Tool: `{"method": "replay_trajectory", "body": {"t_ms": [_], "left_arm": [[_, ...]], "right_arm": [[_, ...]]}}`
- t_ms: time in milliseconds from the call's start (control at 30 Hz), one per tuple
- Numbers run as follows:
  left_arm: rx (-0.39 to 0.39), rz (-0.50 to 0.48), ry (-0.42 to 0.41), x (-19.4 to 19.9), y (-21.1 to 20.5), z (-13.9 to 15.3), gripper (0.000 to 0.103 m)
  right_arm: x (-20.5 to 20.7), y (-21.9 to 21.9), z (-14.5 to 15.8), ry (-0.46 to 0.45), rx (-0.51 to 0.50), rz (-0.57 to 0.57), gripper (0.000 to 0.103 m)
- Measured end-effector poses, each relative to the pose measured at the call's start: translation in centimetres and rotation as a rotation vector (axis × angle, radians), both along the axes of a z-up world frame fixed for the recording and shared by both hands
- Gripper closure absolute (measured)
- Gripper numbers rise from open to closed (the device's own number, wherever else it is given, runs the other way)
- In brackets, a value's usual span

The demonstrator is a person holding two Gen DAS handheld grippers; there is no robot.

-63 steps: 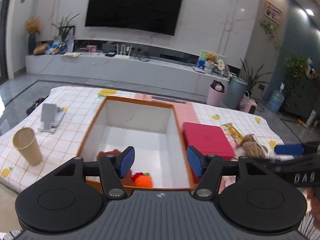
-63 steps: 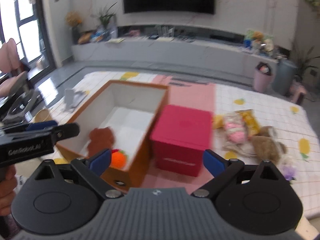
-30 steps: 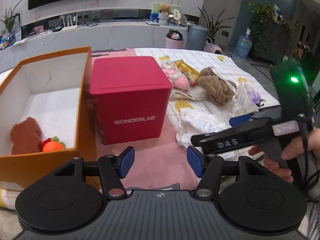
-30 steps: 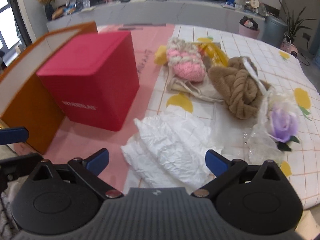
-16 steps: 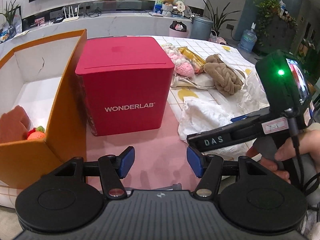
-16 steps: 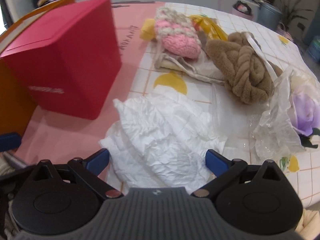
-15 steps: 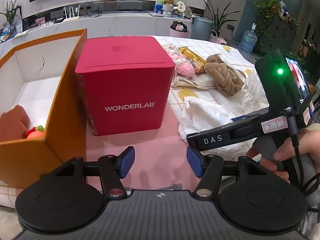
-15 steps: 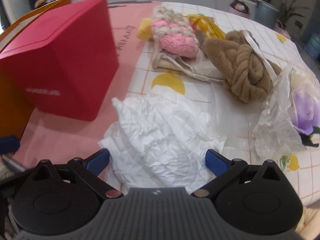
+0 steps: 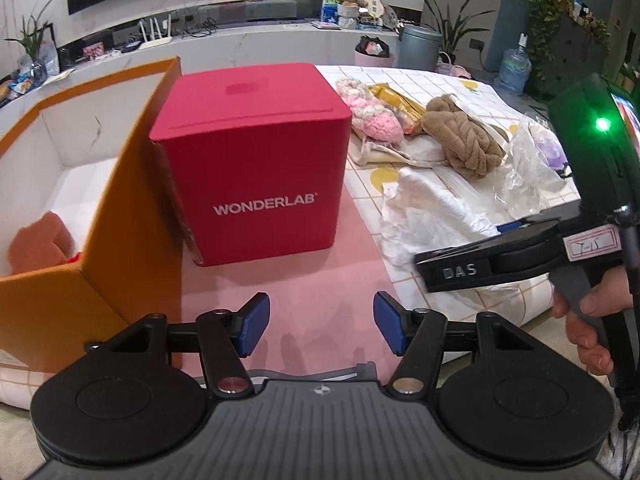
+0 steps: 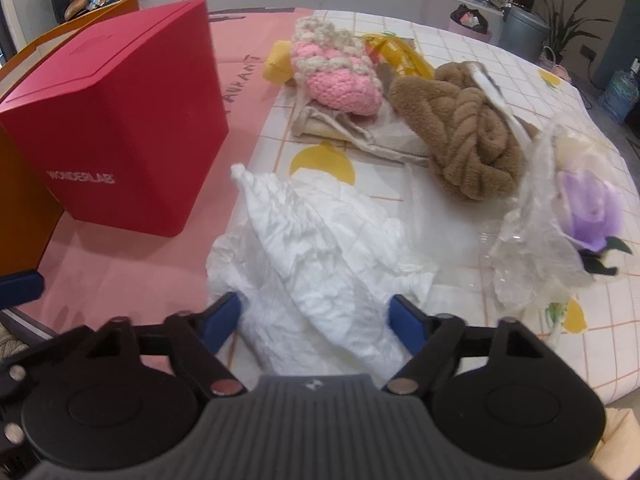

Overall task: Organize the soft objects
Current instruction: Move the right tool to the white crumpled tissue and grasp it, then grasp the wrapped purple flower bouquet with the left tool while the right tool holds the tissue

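Note:
A crumpled white cloth (image 10: 316,248) lies on the checked tablecloth. My right gripper (image 10: 314,318) points down over its near end. Its jaws are closing with the cloth between the blue pads, which stand at the cloth's two sides. Behind it lie a pink knitted piece (image 10: 336,68), a brown braided plush (image 10: 460,136) and a purple flower in clear wrap (image 10: 588,208). My left gripper (image 9: 320,330) hovers open over the pink mat (image 9: 304,288) with nothing between its pads. The orange box (image 9: 100,208) at the left holds a brown plush toy (image 9: 40,240).
A red cube box (image 9: 256,152) marked WONDERLAB stands between the orange box and the soft things. A beige bag (image 10: 360,132) and a yellow packet (image 10: 396,52) lie under and behind the pink piece. A hand (image 9: 588,328) holds the right tool at the table's near edge.
The right gripper's pads have come inward around the white cloth, which now bunches up between them. The left gripper has sunk slightly towards the mat.

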State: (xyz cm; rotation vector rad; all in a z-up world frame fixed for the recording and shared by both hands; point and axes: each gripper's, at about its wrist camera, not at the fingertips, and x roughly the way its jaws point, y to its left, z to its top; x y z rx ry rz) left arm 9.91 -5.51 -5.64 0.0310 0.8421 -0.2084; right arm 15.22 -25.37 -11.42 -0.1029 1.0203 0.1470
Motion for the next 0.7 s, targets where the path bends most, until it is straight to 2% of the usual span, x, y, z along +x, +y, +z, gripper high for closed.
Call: {"method": "replay_trajectory", "body": {"t_ms": [67,167,267,500,600,700], "left_arm": [[-0.005,0.006,-0.007,-0.2,0.0,0.5,0.033],[-0.016,0.020,-0.022,-0.6,-0.1,1.1,0.033],[-0.023,0.018,-0.032,-0.9,-0.6,1.7,0.033],[-0.019,-0.031,-0.076,-1.1,-3.2,2.2,0.033],[-0.011,-0.053,-0.104,-1.0,-4.5,2.4,0.033],[-0.020,-0.068,-0.124,-0.5,-6.0,2.6,0.033]], "right_arm": [[-0.2,-0.6,0.3,-0.018,-0.012,-0.025,0.062],[-0.4,-0.8,0.5,-0.028,-0.035,-0.015,0.082],[-1.1,-1.4,1.6,-0.042,0.012,-0.032,0.086],[-5.0,-4.4,6.9,-0.201,0.133,-0.122,0.086],[-6.5,-6.7,8.9,-0.247,0.223,-0.169,0.086],[-8.2,-8.5,10.8,-0.333,0.200,-0.221,0.086]]}}
